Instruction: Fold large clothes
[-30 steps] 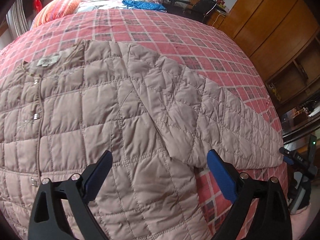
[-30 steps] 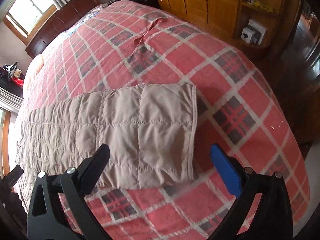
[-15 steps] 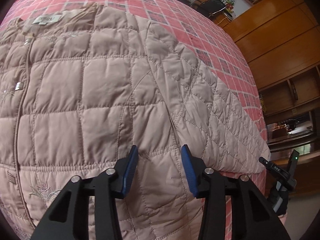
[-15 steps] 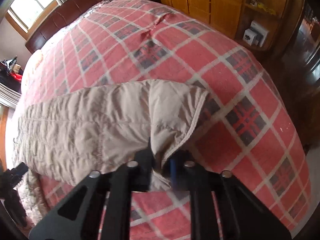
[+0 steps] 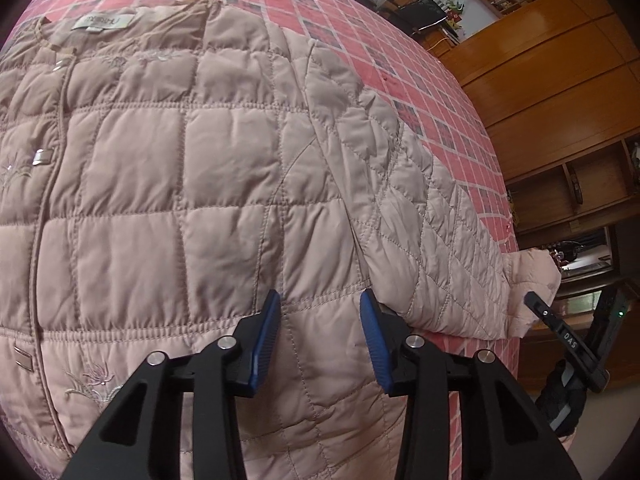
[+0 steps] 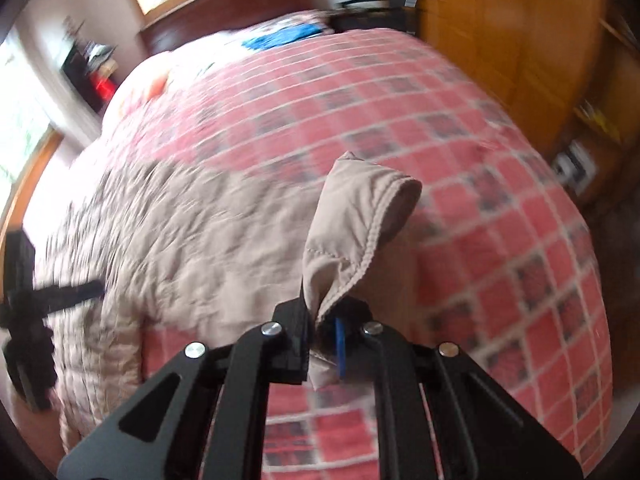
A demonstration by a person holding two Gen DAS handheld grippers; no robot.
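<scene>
Jacket [image 5: 168, 184] lies flat on the plaid bedspread [image 5: 400, 76], left gripper [image 5: 320, 340] half-open at its armpit, right gripper [image 6: 320, 332] clamping the cuff [image 6: 352, 232]; next, likely, folding that sleeve across the body.

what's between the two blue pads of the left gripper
A band of the quilted beige jacket beside the armpit seam, spanning the left gripper; shown in the left wrist view.

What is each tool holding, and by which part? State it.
Right tool: shut on the jacket, at the sleeve cuff. Left tool: open, pressed on the jacket, gripping nothing.
</scene>
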